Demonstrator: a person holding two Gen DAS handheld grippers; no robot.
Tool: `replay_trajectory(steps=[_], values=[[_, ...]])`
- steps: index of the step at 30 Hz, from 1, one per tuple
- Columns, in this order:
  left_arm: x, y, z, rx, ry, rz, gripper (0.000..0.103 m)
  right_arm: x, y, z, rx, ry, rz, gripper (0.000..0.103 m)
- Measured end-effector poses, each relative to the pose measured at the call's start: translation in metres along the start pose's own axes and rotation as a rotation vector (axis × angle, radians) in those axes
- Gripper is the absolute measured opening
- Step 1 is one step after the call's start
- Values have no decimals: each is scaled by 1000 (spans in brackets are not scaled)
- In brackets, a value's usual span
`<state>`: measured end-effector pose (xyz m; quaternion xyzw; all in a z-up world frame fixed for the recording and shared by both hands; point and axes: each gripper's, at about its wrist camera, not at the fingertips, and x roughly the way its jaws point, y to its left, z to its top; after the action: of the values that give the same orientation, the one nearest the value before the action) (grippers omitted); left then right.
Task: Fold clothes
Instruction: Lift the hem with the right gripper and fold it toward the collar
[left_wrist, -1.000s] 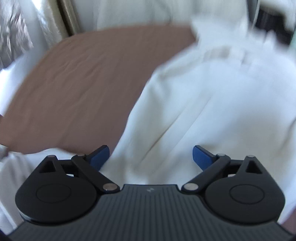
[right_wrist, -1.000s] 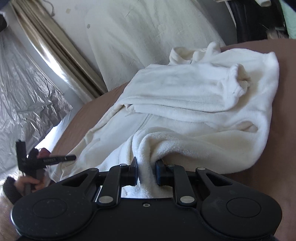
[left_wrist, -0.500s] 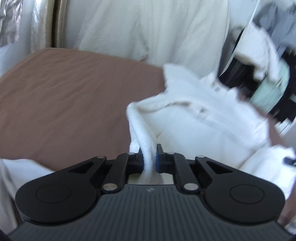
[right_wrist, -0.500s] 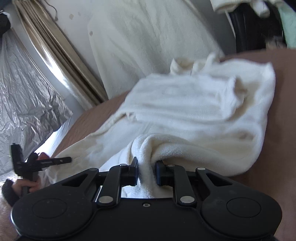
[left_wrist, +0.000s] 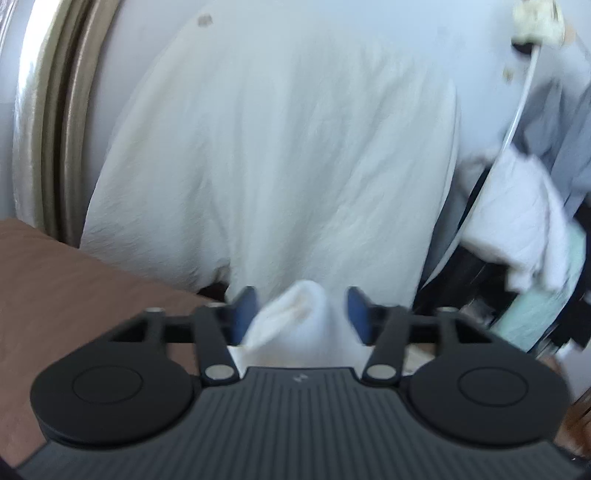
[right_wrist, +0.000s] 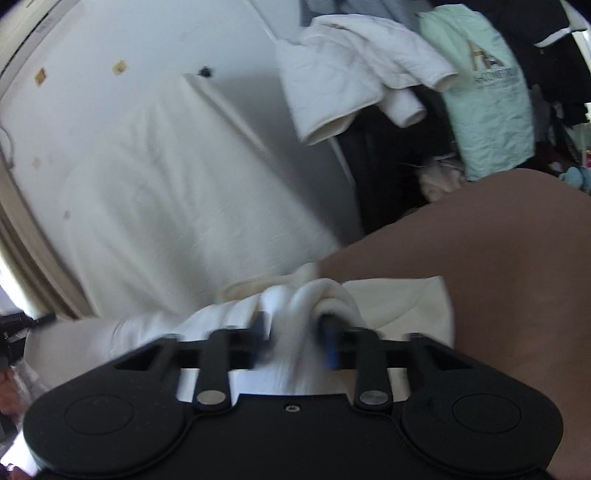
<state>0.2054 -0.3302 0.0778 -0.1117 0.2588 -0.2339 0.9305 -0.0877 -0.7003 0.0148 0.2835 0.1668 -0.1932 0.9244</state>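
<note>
A white fleece garment (right_wrist: 399, 306) lies on the brown bed cover (right_wrist: 498, 277), bunched towards the wall. My right gripper (right_wrist: 295, 332) has a thick fold of it between its blue pads; the jaws are opening and the fold sits loosely in the widened gap. In the left wrist view a rounded white fold (left_wrist: 295, 317) of the garment stands between the blue pads of my left gripper (left_wrist: 299, 310). Those jaws are opening too, and the right pad stands clear of the cloth. Most of the garment is hidden below both grippers. Both views are motion-blurred.
A white sheet (left_wrist: 277, 147) hangs against the wall straight ahead, with a beige curtain edge (left_wrist: 44, 129) to its left. A crowded rack on the right holds a white quilted jacket (right_wrist: 354, 81), a mint top (right_wrist: 487, 92) and dark clothes. Brown cover (left_wrist: 74, 288) shows lower left.
Both grippers rose and swung towards the wall, carrying the garment's edge. The left closed on a fold half a second ago; both grippers' jaws have now widened from a tight pinch.
</note>
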Motion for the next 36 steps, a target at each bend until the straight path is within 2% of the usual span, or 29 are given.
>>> replay_trajectory(steps=[2, 4, 7, 9, 12, 16, 17, 20, 23, 24, 25, 26, 28, 29, 31, 33, 36], values=[[8, -1, -18, 35, 16, -24, 56, 7, -26, -11, 9, -1, -25, 49], [12, 3, -38, 57, 46, -12, 56, 13, -52, -19, 100, 37, -22, 50], [15, 21, -72, 0, 147, -17, 56, 19, -70, -19, 196, 89, 31, 52], [15, 40, -96, -82, 205, -42, 56, 22, -75, -14, 240, 122, 86, 52], [15, 65, -128, -204, 277, -63, 56, 20, -65, -12, 185, 166, 105, 52], [24, 89, -156, -405, 361, -125, 56, 10, -64, -25, 188, 328, -11, 52], [26, 94, -162, -459, 378, -144, 56, 10, -64, -30, 175, 375, -14, 52], [33, 102, -176, -565, 354, -164, 62, 15, -64, -45, 140, 489, -6, 56], [40, 106, -181, -606, 286, -130, 63, 36, -70, -60, 250, 538, 43, 56], [37, 109, -180, -615, 257, -101, 63, 42, -70, -67, 289, 544, 46, 56], [34, 112, -180, -623, 229, -74, 63, 42, -71, -74, 344, 510, 43, 57], [34, 114, -180, -625, 209, -73, 63, 40, -73, -82, 402, 468, 39, 57], [34, 118, -181, -627, 171, -70, 69, 40, -71, -92, 477, 417, 86, 59], [35, 119, -181, -629, 156, -69, 70, 42, -69, -93, 481, 385, 98, 59], [52, 119, -186, -655, 201, -84, 70, 50, -69, -95, 460, 335, 64, 59], [67, 114, -185, -669, 213, -84, 73, 64, -71, -98, 467, 316, 56, 60], [88, 98, -174, -642, 225, -73, 76, 83, -54, -92, 254, 251, 47, 60]])
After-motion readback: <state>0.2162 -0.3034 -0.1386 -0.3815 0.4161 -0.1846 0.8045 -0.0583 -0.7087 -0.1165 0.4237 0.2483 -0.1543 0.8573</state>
